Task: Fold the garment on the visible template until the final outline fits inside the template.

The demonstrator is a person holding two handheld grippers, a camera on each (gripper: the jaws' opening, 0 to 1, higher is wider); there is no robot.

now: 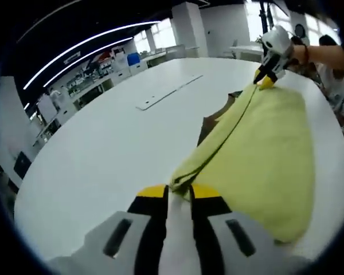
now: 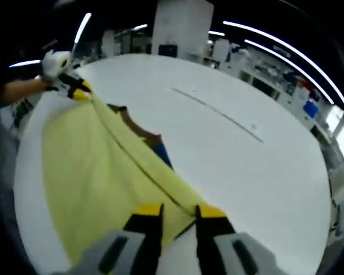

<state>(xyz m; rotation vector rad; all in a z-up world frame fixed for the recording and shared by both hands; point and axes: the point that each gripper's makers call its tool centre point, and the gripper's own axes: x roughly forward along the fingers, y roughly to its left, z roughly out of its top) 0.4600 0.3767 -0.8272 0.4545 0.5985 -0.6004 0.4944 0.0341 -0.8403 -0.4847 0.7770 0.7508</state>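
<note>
Left gripper view: the left gripper [image 1: 178,192] at 6 o'clock is clamped on the yellow garment [image 1: 264,149], which stretches to the right gripper [image 1: 267,80] at 1 o'clock.

Right gripper view: the right gripper clamps the garment's edge at 6 o'clock above the white table [image 2: 235,166]

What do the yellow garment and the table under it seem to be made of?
Yellow garment: soft, matte knit or fleece-like fabric, judging by its limp drape and rolled edge; the exact fibre is unclear. Table: smooth white laminate or painted board, going by its even surface with faint sheen.
</note>
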